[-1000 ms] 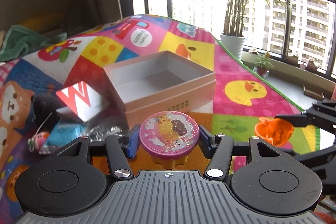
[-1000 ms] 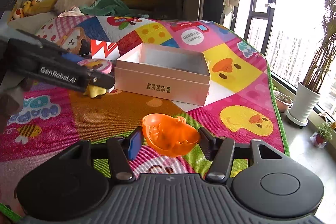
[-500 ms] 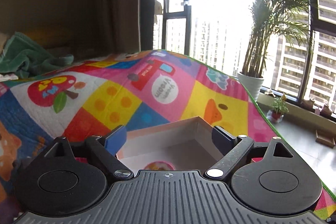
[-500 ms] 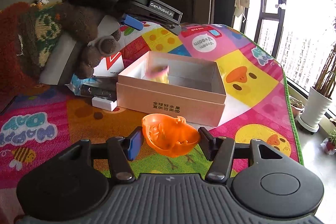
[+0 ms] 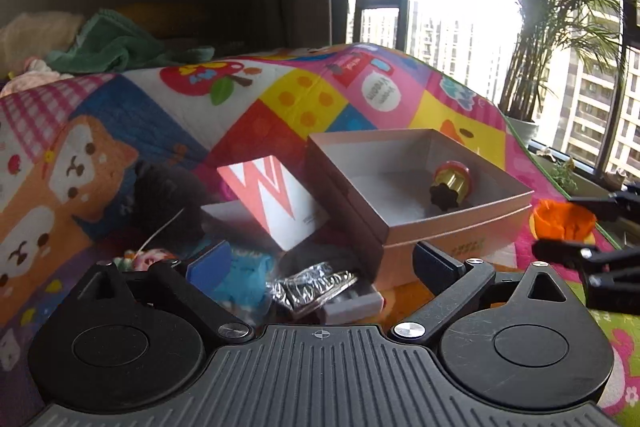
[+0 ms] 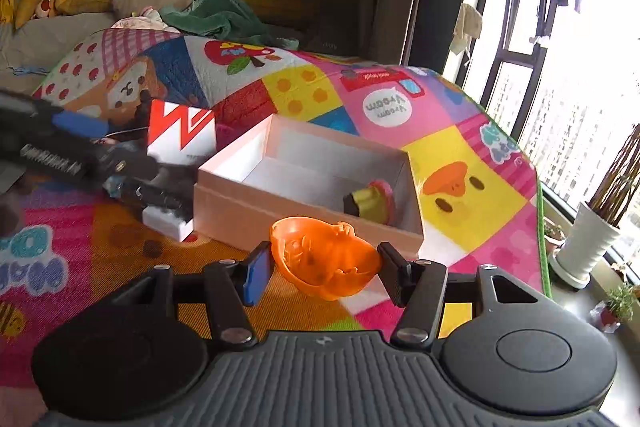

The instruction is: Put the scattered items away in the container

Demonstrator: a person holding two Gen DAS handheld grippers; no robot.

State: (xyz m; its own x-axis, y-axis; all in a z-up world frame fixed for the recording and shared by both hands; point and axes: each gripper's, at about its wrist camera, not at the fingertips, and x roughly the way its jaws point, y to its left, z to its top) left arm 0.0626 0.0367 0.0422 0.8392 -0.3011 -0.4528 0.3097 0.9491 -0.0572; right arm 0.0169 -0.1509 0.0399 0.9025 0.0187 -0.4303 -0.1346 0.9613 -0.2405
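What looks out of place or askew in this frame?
The pink-topped toy lies tipped on its side inside the box, not upright. Left of the box, the red-and-white carton leans tilted over loose clutter on the mat. Nothing appears spilled or broken.

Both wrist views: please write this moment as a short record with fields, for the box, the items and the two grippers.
container: pink box, open, on the play mat
inside box: round pink toy, lying on its side
left gripper: jaws opening, nothing between them
right gripper: shut on orange toy, near the box's front edge
outside box: red and white carton, foil packet, blue packet
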